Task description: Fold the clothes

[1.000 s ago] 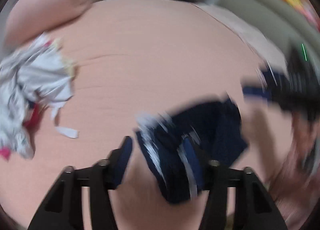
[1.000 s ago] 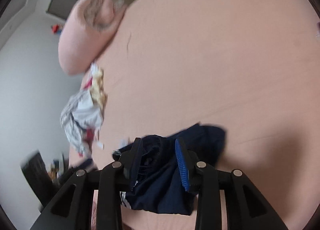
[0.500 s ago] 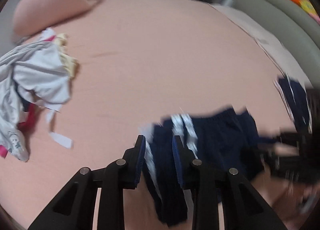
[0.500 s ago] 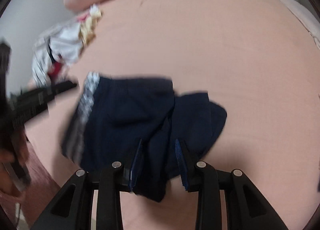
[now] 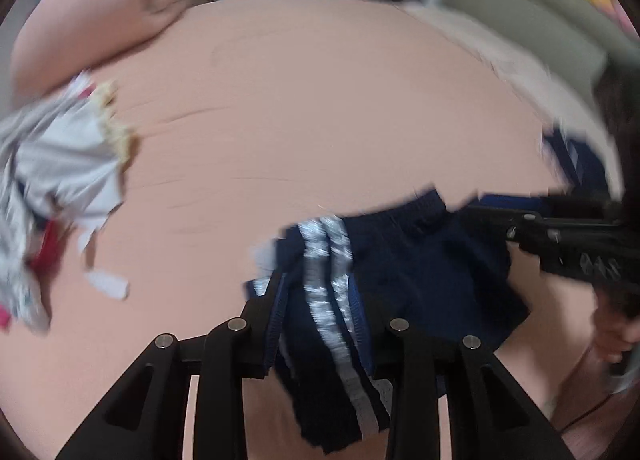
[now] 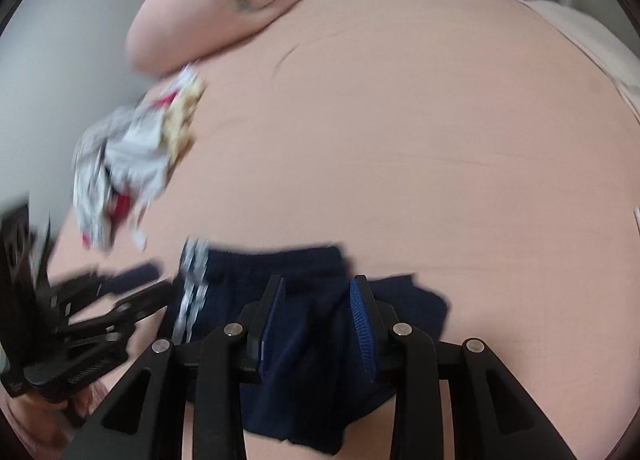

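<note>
Navy shorts [image 5: 420, 268] with silver-white side stripes hang stretched just above the pink bed sheet [image 5: 320, 99]. My left gripper [image 5: 316, 300] has the striped side edge between its pads; its jaws are opening slightly, with the cloth still pinched. The right gripper [image 6: 317, 288] is shut on the other side of the shorts [image 6: 412, 304]. Each gripper shows in the other's view: the right one [image 5: 560, 236] at the right edge, the left one [image 6: 120, 292] at the lower left.
A crumpled pile of white, grey and red clothes [image 5: 60, 163] [image 6: 132, 155] lies at the left of the bed. A pink pillow [image 5: 100, 19] [image 6: 224, 7] lies at the far end. A grey padded edge [image 5: 520, 19] runs along the far right. A hand [image 5: 612, 340] holds the right gripper.
The shorts went from a bunched lump to a spread band between the two grippers. My left gripper closed on the striped side. Both grippers sank toward the sheet and the right one rolled.
</note>
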`<state>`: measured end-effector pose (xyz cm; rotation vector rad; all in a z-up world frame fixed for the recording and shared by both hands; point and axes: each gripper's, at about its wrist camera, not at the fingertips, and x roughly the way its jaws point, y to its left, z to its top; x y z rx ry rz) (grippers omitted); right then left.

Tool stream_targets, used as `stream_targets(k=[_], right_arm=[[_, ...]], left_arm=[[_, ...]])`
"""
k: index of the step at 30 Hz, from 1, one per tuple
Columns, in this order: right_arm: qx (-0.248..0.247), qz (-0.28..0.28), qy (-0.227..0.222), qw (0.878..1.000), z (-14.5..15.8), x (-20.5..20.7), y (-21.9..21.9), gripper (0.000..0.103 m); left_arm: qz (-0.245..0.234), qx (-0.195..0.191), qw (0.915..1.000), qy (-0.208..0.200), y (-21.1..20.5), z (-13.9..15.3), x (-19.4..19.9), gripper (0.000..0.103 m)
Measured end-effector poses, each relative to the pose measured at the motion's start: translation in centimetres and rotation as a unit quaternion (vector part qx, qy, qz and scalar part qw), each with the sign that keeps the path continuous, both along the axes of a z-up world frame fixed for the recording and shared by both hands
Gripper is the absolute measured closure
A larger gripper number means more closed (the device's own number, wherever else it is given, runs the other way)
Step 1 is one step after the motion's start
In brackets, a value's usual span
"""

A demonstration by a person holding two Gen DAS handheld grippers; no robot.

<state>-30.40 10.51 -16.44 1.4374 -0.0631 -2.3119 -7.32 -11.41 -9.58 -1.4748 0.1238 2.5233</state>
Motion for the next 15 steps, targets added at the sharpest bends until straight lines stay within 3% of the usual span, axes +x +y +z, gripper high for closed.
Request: stream_targets(k=[3,5,8,11,15], right_arm=[[0.069,0.048,-0.015,0.996,-2.5,0.1,-1.7,0.070],[0.103,0.034,-0.023,0.994,-3.3,0.3,-0.2,0.070],[0.044,-0.043,-0.043,0.997,-2.5,0.6,4.1,0.069],[-0.065,-0.088,-0.088,0.990,-3.1,0.7,6.2,0.061],[-0.125,-0.121,-0.143,0.974,-5.0,0.7,6.3,0.049]], left_arm=[[0.020,-0.058,0.9952,-0.077,0.4,-1.7,-0.9,0.074],[0.052,-0.018,0.9964,-0.064,-1.3,0.2,-0.2,0.074],[0.099,0.049,0.9921,-0.060,-3.5,1.1,0.8,0.067],[0.115,0.171,0.9776,-0.045,-4.5,0.2,1.6,0.062],[0.129,0.167,0.9740,-0.083,-3.6,-2.6,2.6,0.055]])
